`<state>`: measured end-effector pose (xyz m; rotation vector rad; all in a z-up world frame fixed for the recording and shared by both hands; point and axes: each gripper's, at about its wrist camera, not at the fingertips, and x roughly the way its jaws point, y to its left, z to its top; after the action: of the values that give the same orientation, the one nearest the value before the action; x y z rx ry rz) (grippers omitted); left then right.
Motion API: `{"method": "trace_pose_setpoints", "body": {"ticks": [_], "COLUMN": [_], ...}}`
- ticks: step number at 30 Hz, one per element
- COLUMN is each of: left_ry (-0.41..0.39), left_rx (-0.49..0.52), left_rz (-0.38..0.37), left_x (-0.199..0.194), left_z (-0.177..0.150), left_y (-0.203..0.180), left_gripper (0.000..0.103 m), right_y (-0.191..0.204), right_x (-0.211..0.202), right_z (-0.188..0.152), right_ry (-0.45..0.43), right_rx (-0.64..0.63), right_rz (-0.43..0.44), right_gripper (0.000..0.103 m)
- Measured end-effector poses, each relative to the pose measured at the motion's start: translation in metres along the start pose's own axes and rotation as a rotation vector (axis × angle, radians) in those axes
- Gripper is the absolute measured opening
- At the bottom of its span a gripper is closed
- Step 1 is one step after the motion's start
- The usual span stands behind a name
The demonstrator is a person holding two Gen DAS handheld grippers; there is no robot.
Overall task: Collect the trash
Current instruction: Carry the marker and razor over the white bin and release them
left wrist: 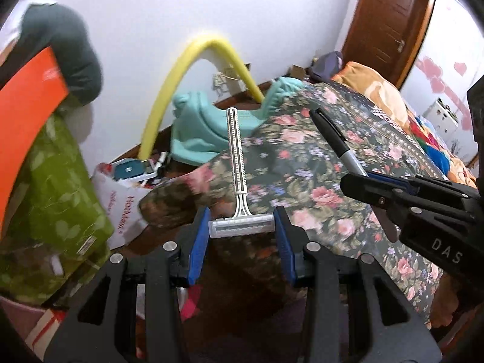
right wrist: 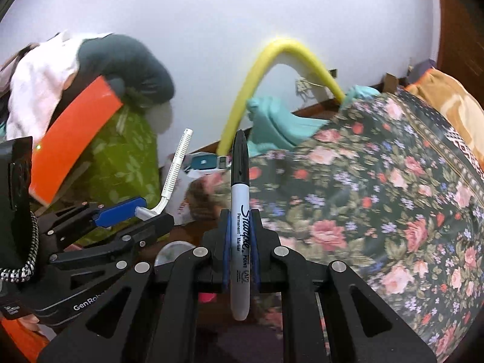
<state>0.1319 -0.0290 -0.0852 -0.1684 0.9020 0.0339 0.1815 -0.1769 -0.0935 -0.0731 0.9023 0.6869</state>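
Observation:
My left gripper [left wrist: 242,227] is shut on the head of a white disposable razor [left wrist: 237,163], whose ribbed handle sticks forward and up; the same razor [right wrist: 174,169] shows from the side in the right wrist view, in the left gripper [right wrist: 142,211]. My right gripper [right wrist: 240,227] is shut on the barrel of a grey Sharpie marker [right wrist: 240,211] with a black cap pointing away. In the left wrist view the marker [left wrist: 335,139] juts from the right gripper [left wrist: 360,178] at the right. Both are held in the air beside a floral bedspread [left wrist: 348,157].
A white plastic bag [left wrist: 121,199] with packaging in it sits on the floor against the wall. Beside it are a green floral bundle [left wrist: 57,187], an orange box [left wrist: 27,115], a teal plastic seat [left wrist: 199,133] and a bent yellow foam tube [left wrist: 181,72]. A brown door [left wrist: 390,24] stands far right.

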Motion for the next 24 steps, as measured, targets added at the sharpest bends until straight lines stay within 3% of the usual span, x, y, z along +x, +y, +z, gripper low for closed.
{"method": "trace_pose_setpoints", "body": {"ticks": [12, 24], "left_ry": [0.020, 0.176], "left_rx": [-0.116, -0.248], "left_rz": [0.093, 0.146], "left_x": [-0.037, 0.003], "left_z": [-0.054, -0.114], "left_y": [0.090, 0.159], "left_gripper": [0.042, 0.042], "right_y": [0.089, 0.150], "right_x": [0.033, 0.105], "right_z": [-0.016, -0.041], "right_ry": [0.064, 0.230], "right_rx": [-0.106, -0.171], "right_rz": [0.078, 0.132], "right_gripper": [0.010, 0.010]}}
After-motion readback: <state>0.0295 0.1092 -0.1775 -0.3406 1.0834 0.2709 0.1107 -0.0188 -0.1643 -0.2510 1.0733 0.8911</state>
